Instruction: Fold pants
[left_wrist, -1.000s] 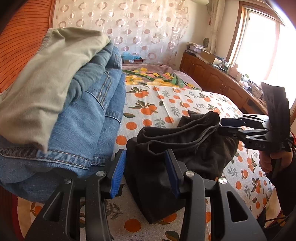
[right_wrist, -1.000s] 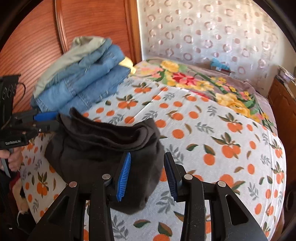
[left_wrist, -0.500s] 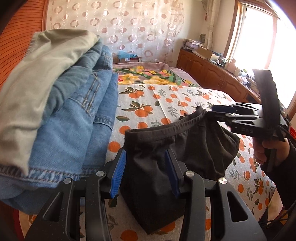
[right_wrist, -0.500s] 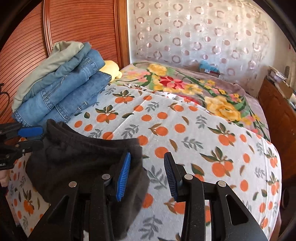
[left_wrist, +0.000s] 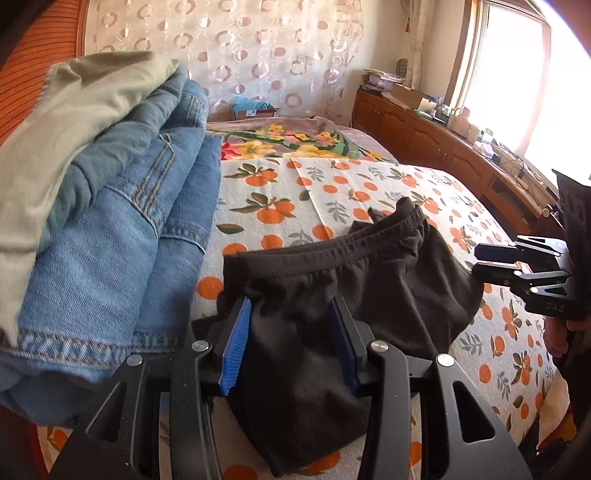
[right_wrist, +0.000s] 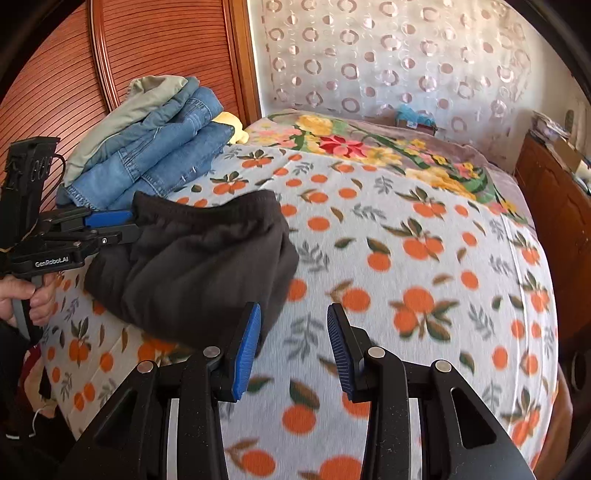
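Folded dark brown pants (left_wrist: 332, 280) lie on the orange-print bedspread (left_wrist: 332, 192); they also show in the right wrist view (right_wrist: 199, 258). My left gripper (left_wrist: 291, 343) is open, its blue pads on either side of the pants' near end, fabric lying between them. It also shows in the right wrist view (right_wrist: 129, 226) at the pants' left edge. My right gripper (right_wrist: 293, 347) is open and empty, just right of the pants over bare bedspread. In the left wrist view it (left_wrist: 480, 262) sits by the pants' right edge.
A stack of folded jeans with an olive garment on top (left_wrist: 96, 206) lies left of the pants against the wooden headboard (right_wrist: 155, 55). A floral blanket (right_wrist: 369, 147) covers the far bed. A wooden cabinet (left_wrist: 443, 147) runs along the right wall.
The pants have been lowered onto the bedspread and spread flatter. My right gripper has drawn back off the fabric to its right edge. The left gripper stays at the near end.
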